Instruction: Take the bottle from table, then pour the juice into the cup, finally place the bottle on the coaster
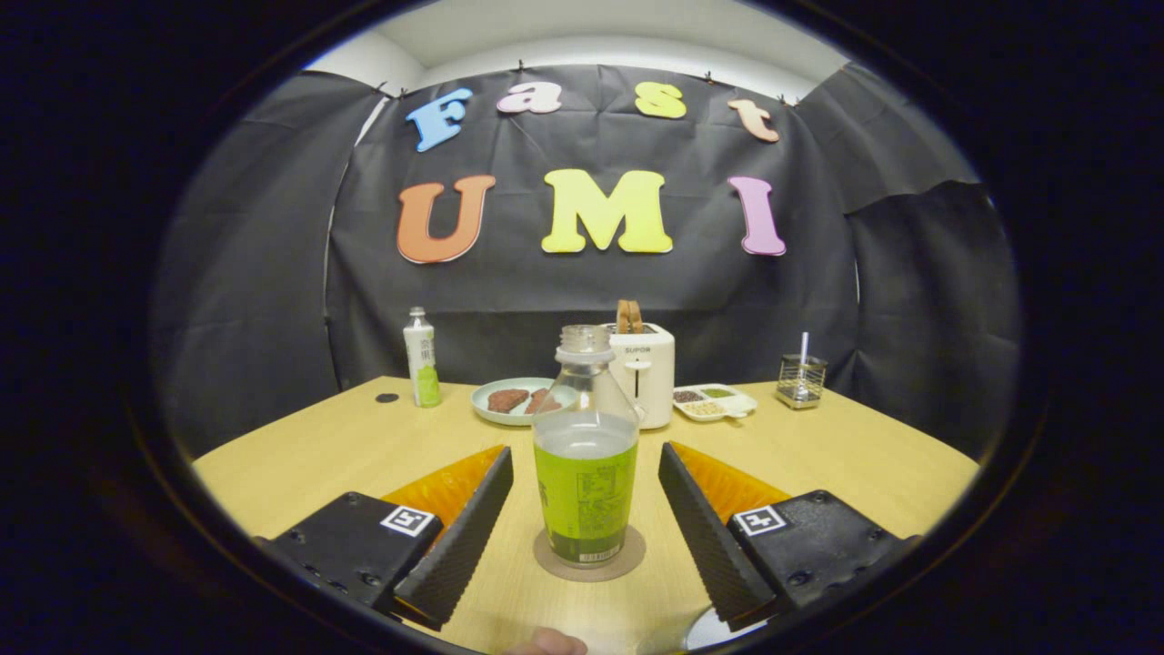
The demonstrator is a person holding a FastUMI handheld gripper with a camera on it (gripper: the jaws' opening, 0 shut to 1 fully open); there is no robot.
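Here the clear, uncapped plastic bottle with a green label and a little green juice (586, 455) stands upright on the round brown coaster (629, 562), between the two fingers and touching neither. The gripper (586, 523) is spread wide, its ribbed pads standing apart from the bottle at roughly nine and three o'clock of it. Judging by how things lie, the bottle is already on its coaster, so the step in hand looks like the release and retreat. To do it well, the fingers should stay wide and draw straight back toward six o'clock, without swinging sideways, since a brush against the tall, open-necked bottle could tip it. A pale rounded edge by the right finger at five o'clock may be the cup, though I cannot tell. Beyond the bottle at twelve o'clock sits a white toaster (646, 371), with a pale green plate of brown food (514, 401) at eleven, a small white and green bottle (421, 357) further left, a divided white tray (714, 401) at one, and a wire holder (801, 380) beyond that, all on the light wooden table (309, 455).
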